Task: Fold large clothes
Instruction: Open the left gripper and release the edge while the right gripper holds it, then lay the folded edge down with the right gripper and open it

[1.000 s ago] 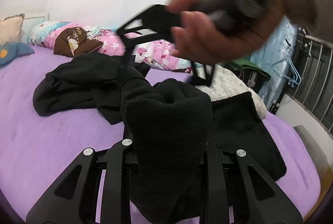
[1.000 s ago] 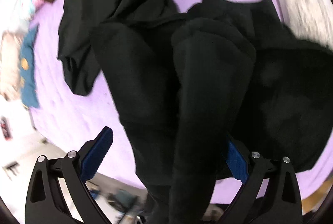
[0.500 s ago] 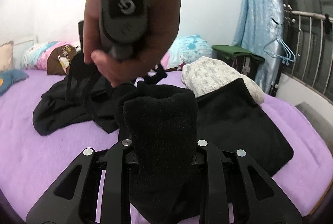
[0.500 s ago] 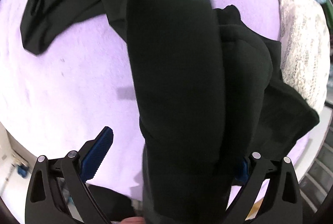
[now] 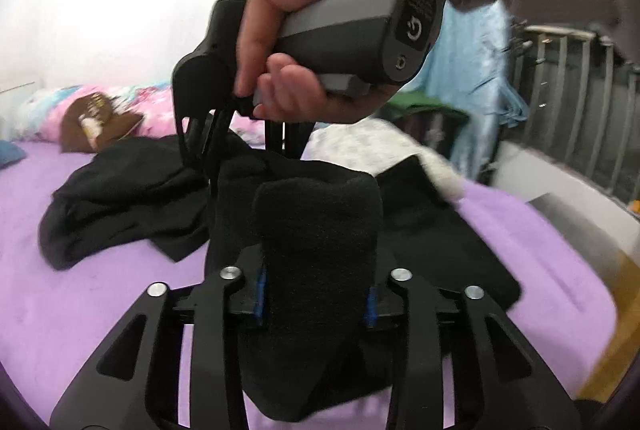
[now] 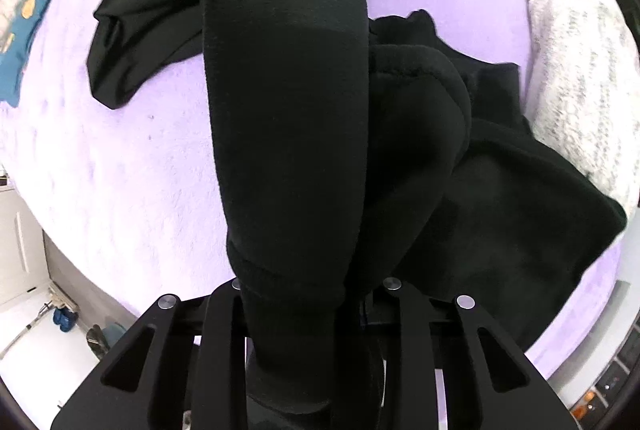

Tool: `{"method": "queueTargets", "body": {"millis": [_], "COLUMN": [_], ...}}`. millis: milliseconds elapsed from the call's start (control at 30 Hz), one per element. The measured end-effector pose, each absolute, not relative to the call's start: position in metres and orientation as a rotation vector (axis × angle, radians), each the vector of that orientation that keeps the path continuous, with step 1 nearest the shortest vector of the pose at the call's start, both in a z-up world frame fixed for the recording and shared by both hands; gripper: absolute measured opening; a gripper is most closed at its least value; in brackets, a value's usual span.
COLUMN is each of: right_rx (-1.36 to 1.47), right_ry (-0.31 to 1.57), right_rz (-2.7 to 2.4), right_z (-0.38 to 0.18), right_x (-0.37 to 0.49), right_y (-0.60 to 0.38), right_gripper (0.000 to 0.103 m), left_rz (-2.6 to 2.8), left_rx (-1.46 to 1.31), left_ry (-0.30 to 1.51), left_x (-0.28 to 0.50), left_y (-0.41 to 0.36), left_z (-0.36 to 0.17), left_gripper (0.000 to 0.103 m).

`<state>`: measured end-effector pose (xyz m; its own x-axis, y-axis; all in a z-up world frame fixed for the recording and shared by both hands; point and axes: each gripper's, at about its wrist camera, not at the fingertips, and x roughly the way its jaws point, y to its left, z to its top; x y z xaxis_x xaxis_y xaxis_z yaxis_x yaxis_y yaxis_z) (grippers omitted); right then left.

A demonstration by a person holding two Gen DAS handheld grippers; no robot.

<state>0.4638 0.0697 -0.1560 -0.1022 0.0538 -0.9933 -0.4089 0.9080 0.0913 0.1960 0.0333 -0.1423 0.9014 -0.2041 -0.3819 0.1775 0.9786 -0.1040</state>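
Observation:
A large black fleece garment (image 5: 320, 230) lies crumpled on the purple bed (image 5: 80, 310). My left gripper (image 5: 316, 304) is shut on a thick fold of it, lifted off the bed. In the left wrist view the right gripper (image 5: 248, 146) is held by a hand above the garment, fingers pointing down into the fabric. In the right wrist view my right gripper (image 6: 300, 294) is shut on a long black fold of the garment (image 6: 288, 90), which hangs over the rest of the garment (image 6: 500, 198) on the bed (image 6: 120, 170).
A white textured blanket (image 6: 580, 70) lies at the bed's right side. Floral pillows (image 5: 152, 106) and a brown cushion (image 5: 96, 118) sit at the headboard. A blue cushion (image 6: 32, 10) lies at the left. A metal rail (image 5: 580, 102) and blue curtain (image 5: 476, 82) stand to the right.
The right gripper's jaws have closed on the black fold; a second ago they stood wide apart. The hand with the right gripper has shifted right. The left gripper keeps its hold.

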Motion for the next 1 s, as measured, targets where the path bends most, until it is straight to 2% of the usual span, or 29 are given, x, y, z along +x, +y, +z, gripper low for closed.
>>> {"method": "queueTargets", "body": {"millis": [67, 100, 133, 200, 300, 367, 400, 600, 767, 1000], "right_rx": [-0.238, -0.211, -0.181, -0.128, -0.068, -0.030, -0.017, 0.096, 0.168, 0.273], "right_ry": [1.611, 1.604, 1.595, 1.577, 1.563, 1.548, 1.539, 1.517, 1.535, 1.554], "right_rz": [0.410, 0.420, 0.431, 0.449, 0.459, 0.464, 0.466, 0.484, 0.516, 0.520], "right_z": [-0.147, -0.142, -0.138, -0.128, -0.118, -0.110, -0.109, -0.126, -0.170, -0.228], "right_x": [0.463, 0.463, 0.464, 0.464, 0.467, 0.468, 0.469, 0.478, 0.487, 0.490], "right_y": [0.053, 0.043, 0.032, 0.006, -0.029, -0.055, -0.064, -0.128, -0.168, -0.213], "right_gripper": [0.025, 0.025, 0.025, 0.025, 0.025, 0.025, 0.025, 0.026, 0.028, 0.029], "left_rz": [-0.241, -0.275, -0.287, -0.321, -0.380, -0.386, -0.386, -0.330, -0.339, -0.379], "left_rx": [-0.064, -0.063, -0.062, -0.062, -0.228, -0.377, -0.428, -0.650, -0.572, -0.319], "left_ry": [0.372, 0.340, 0.318, 0.214, 0.116, 0.084, 0.103, 0.301, 0.446, 0.530], "left_x": [0.184, 0.174, 0.169, 0.153, 0.145, 0.148, 0.154, 0.214, 0.239, 0.249], "left_y": [0.030, 0.028, 0.027, 0.031, 0.059, 0.083, 0.091, 0.119, 0.091, 0.040], "left_z": [-0.139, -0.137, -0.136, -0.130, -0.122, -0.124, -0.129, -0.176, -0.200, -0.212], "left_gripper": [0.045, 0.052, 0.063, 0.075, 0.075, 0.081, 0.083, 0.082, 0.081, 0.081]}}
